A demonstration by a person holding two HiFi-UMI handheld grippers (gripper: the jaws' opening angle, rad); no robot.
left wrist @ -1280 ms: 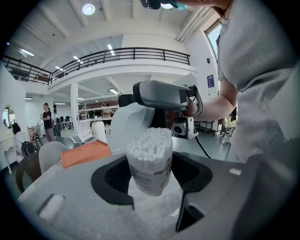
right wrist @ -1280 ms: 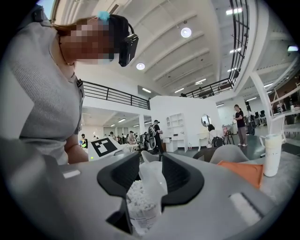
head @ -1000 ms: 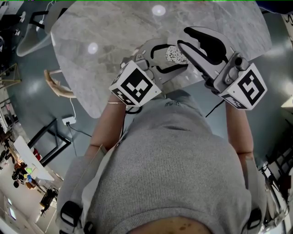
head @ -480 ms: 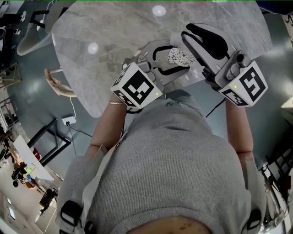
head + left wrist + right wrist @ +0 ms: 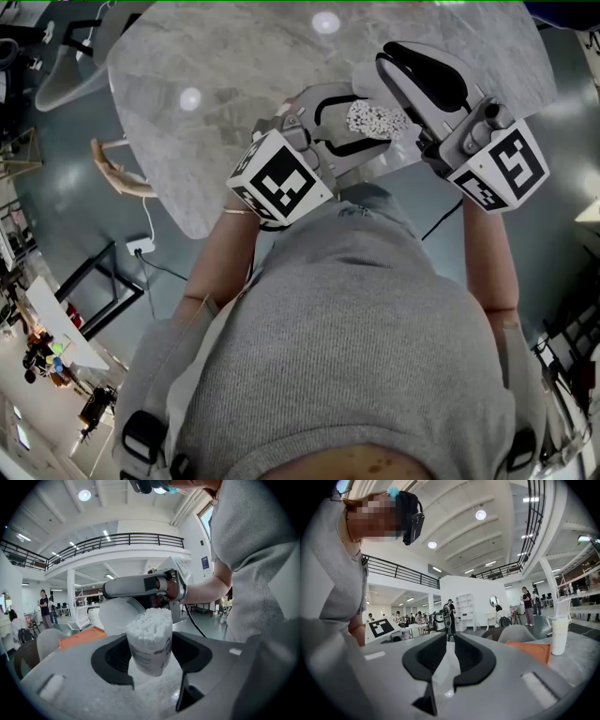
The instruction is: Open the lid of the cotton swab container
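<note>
A clear cotton swab container [image 5: 150,644], packed with white swabs, stands upright between the pads of my left gripper [image 5: 372,116], which is shut on it. In the head view the swab tops [image 5: 375,119] show just past the table edge. The round translucent lid [image 5: 117,616] is off the mouth and stands tilted behind the container, right under the tip of my right gripper [image 5: 107,590]. The right gripper [image 5: 450,639] has just been closing to a narrow slit. Something pale shows in the slit, and I cannot tell whether the pads press on it.
The grey marble table [image 5: 234,75] lies ahead, with its near edge under the grippers. A white cup [image 5: 559,634] stands on it at the right, beside an orange chair back [image 5: 534,651]. A wooden chair [image 5: 117,173] stands left of the table. People stand far off.
The right gripper has drawn slightly up and to the right, and more of the swab tops show beside it. The left gripper and the container shifted a little to the right.
</note>
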